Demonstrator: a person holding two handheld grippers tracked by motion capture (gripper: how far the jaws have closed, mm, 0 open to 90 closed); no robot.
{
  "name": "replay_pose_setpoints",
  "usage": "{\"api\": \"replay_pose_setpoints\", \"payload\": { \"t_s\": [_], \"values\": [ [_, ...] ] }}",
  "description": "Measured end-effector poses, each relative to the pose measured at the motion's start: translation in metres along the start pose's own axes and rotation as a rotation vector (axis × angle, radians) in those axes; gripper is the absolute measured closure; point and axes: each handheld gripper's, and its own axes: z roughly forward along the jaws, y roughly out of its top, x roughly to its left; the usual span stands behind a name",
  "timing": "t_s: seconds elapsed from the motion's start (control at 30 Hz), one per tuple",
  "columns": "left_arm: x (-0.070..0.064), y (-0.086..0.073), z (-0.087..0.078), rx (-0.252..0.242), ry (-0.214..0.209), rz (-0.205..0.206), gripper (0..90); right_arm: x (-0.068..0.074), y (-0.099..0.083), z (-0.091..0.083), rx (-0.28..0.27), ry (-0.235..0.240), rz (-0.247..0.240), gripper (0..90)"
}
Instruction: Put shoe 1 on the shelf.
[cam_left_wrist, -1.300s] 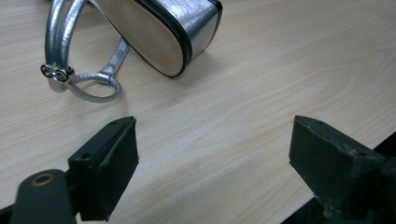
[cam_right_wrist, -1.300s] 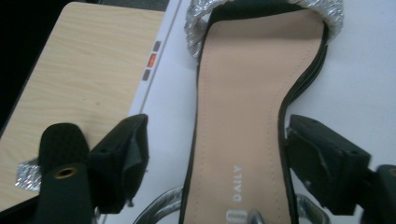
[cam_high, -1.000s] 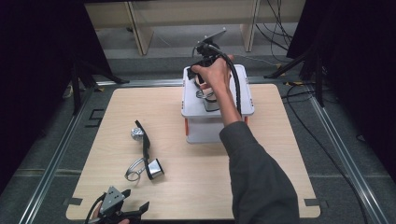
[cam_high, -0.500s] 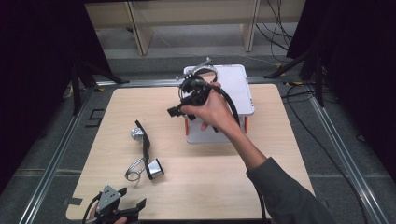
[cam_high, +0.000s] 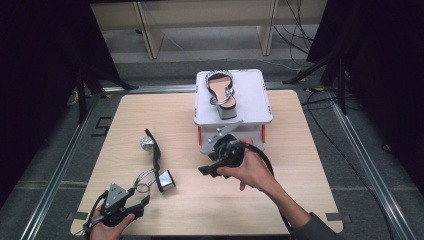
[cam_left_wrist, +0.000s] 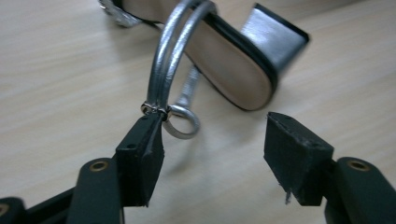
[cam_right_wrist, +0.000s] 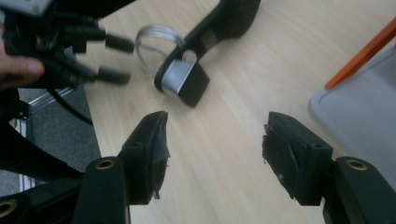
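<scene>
Near the desk's (cam_high: 310, 200) front-left corner, the left claw (cam_left_wrist: 212, 140) gapes released just before a silver block-heeled sandal (cam_high: 156, 162) lying on its side, one jaw touching its ankle-strap ring (cam_left_wrist: 180, 122). The right claw (cam_high: 212, 167), also released, hovers mid-desk, well apart from that sandal.

Wearing a dark grey sleeve (cam_high: 314, 229) on the right forearm; showing black, blocky gripper jaws with brass-coloured screws (cam_left_wrist: 98, 165), a black cable (cam_high: 266, 162) trailing behind.
</scene>
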Motion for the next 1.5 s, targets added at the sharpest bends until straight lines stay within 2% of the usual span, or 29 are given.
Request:
{"api": "replay_pose_setpoints", "payload": {
  "t_s": [0.07,0.23,0.27,0.3,0.37,0.47,0.5,0.57,0.6,0.7,0.73,0.87,0.93,0.97,1.0,1.1,1.2,1.27,1.33,1.47,1.5],
  "values": [
    [0.006,0.001,0.004,0.007,0.011,-0.014,36.9,-0.001,-0.015,0.002,-0.006,0.009,0.012,40.0],
    [0.010,0.004,0.008,0.021,0.037,-0.015,35.6,-0.007,-0.038,0.006,-0.017,0.041,0.028,40.0],
    [0.012,0.004,0.009,0.026,0.044,-0.004,35.7,-0.007,-0.040,0.006,-0.020,0.048,0.043,40.0],
    [0.013,0.004,0.010,0.034,0.058,-0.023,35.5,-0.010,-0.043,0.006,-0.027,0.039,0.040,40.0],
    [0.016,0.003,0.010,0.041,0.067,-0.029,33.9,-0.012,-0.049,0.005,-0.008,0.042,0.073,39.8],
    [0.017,0.001,0.008,0.044,0.062,-0.049,33.4,-0.015,-0.053,0.003,-0.017,0.041,0.067,39.7],
    [0.017,0.002,0.009,0.032,0.051,-0.035,35.2,-0.014,-0.054,0.002,-0.014,0.040,0.085,39.7],
    [0.016,0.005,0.011,0.031,0.044,-0.015,40.6,-0.014,-0.055,0.003,-0.015,0.043,0.069,39.7],
    [0.016,0.007,0.013,0.031,0.035,-0.003,46.3,-0.013,-0.055,0.003,-0.009,0.046,0.078,39.7],
    [0.017,0.009,0.016,0.026,0.019,0.054,69.9,-0.011,-0.056,0.006,-0.007,0.054,0.061,39.8],
    [0.016,0.011,0.016,0.016,0.011,0.070,74.9,-0.011,-0.057,0.006,-0.005,0.060,0.066,40.0],
    [0.008,0.023,0.010,-0.011,-0.007,0.141,75.9,-0.014,-0.060,0.006,-0.006,0.056,0.070,40.1],
    [0.002,0.031,0.009,-0.028,-0.032,0.159,76.0,-0.015,-0.062,0.005,0.000,0.055,0.088,40.1],
    [0.001,0.035,0.008,-0.031,-0.038,0.183,76.0,-0.015,-0.063,0.006,-0.006,0.059,0.088,40.2],
    [-0.002,0.039,0.008,-0.042,-0.048,0.185,76.0,-0.016,-0.064,0.006,-0.005,0.061,0.085,40.2],
    [-0.012,0.059,0.006,-0.060,-0.074,0.220,76.0,-0.017,-0.066,0.004,0.001,0.060,0.102,40.2],
    [-0.023,0.077,0.011,-0.082,-0.110,0.253,76.0,-0.020,-0.067,0.004,0.000,0.057,0.110,40.3],
    [-0.029,0.087,0.016,-0.062,-0.127,0.276,76.0,-0.021,-0.069,0.002,0.002,0.053,0.131,40.4],
    [-0.036,0.096,0.024,-0.056,-0.156,0.277,76.0,-0.024,-0.070,0.002,0.002,0.050,0.133,40.5],
    [-0.050,0.113,0.040,-0.027,-0.199,0.319,75.9,-0.031,-0.072,0.002,-0.003,0.037,0.121,40.5],
    [-0.055,0.116,0.042,-0.005,-0.202,0.330,75.9,-0.031,-0.073,0.001,0.003,0.033,0.143,40.5]
  ]
}}
